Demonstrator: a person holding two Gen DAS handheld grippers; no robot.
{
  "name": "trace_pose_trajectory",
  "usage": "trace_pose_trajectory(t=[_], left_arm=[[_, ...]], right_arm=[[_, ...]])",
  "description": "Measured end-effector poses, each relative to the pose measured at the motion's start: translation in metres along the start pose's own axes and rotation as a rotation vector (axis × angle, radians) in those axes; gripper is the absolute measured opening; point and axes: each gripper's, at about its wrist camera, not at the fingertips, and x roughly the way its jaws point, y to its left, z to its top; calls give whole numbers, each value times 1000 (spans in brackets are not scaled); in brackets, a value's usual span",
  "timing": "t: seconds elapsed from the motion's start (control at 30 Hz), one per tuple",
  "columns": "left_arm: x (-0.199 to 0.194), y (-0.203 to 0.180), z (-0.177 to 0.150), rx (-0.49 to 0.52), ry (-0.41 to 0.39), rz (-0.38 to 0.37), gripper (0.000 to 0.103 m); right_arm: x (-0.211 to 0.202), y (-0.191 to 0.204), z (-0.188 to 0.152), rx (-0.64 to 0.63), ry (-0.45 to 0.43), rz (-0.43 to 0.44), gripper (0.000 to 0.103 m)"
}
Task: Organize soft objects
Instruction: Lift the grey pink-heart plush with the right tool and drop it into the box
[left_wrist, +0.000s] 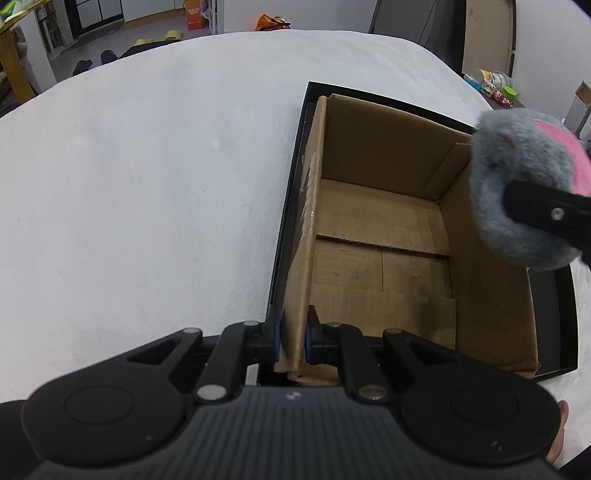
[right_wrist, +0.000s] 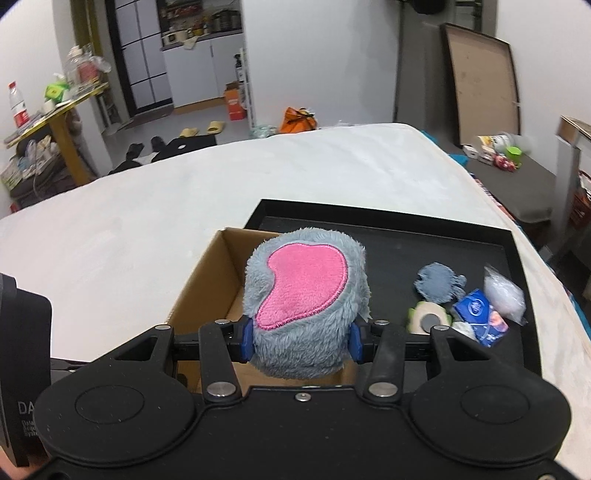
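A: Where do the 2 tools stand?

B: The right gripper (right_wrist: 301, 338) has its blue-padded fingers clamped on either side of a fluffy grey plush piece with a pink stitched patch (right_wrist: 306, 299). The fur bulges between the pads, so the hold looks firm. The left gripper (left_wrist: 293, 338) is closed on the near end of the left wall of the open brown cardboard box (left_wrist: 384, 258), pinning that wall upright.

A: And where is the plush relative to the box?

B: It hangs above the box's right side in the left wrist view (left_wrist: 528, 188), clear of the floor. The box interior shows only bare cardboard.

A: What surrounds them?

B: The box sits in a shallow black rectangular tray (right_wrist: 443, 225) on a white padded surface (left_wrist: 147, 184). To the right on the tray, 1 small grey plush scrap (right_wrist: 437, 282), a pale round roll (right_wrist: 428, 317), a blue printed packet (right_wrist: 480, 315) and a clear plastic bag of white stuffing (right_wrist: 504, 295) lie close together.

A: Which step is this, then?

B: Probably the placing of the 1st soft item, with several left on the tray. The next move seems to call for lowering the plush well inside the walls before the right fingers part, while the left one steadies the box.
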Motion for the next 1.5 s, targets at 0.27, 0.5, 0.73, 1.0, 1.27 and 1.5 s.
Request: trace_pose_trajectory(t=[0.27,0.5,0.73,1.0,1.27,1.5], left_arm=[[0,8,0,-41,8,-22,11],[1,9,2,-54,13,-31,14],[-1,6,1,-49,6,-18,14],[-6,-4,-1,-12,-11,9,14],[-13,-17,0,37,-32,44,16],[-14,-30,-1,83,-48,56,53]], right_arm=[[9,19,8,-39,-9,48,46],[11,22,15,-40,-35,80,64],[4,2,8,2,-4,90,64],[-11,-24,-4,53,-4,48,73],[-15,-60,-27,152,-13,10,73],[-9,-93,-46,260,-6,-34,72]])
